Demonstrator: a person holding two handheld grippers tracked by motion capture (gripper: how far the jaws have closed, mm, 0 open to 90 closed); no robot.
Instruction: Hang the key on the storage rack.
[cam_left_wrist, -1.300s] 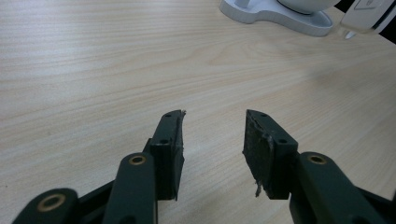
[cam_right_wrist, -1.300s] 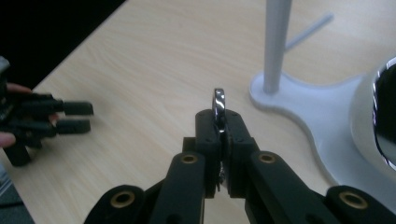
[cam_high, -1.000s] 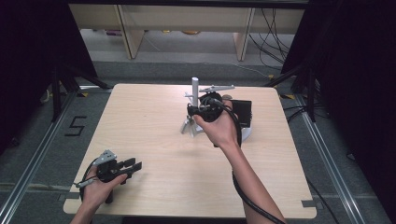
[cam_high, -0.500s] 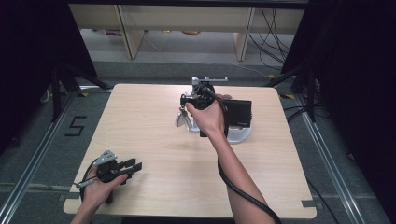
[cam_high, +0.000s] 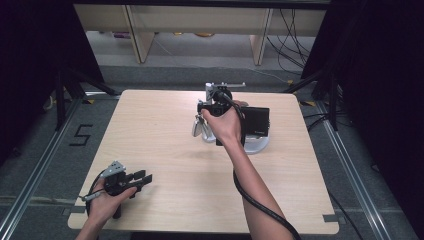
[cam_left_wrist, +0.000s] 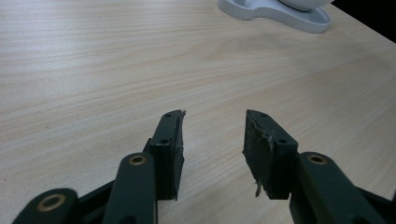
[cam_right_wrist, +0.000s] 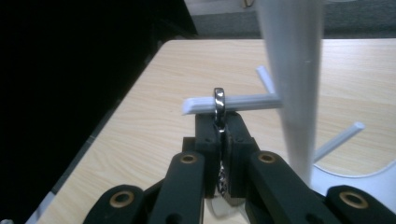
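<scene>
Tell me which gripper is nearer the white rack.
Right. The right gripper is at the rack, holding a metal ring on its peg; the left gripper rests by the table's near left corner.

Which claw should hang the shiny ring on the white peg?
The right claw: it already pinches the ring at the peg. The left claw sits open, far away.

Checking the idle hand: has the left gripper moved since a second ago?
No. The left gripper sits at the same spot near the table's front-left corner.
</scene>
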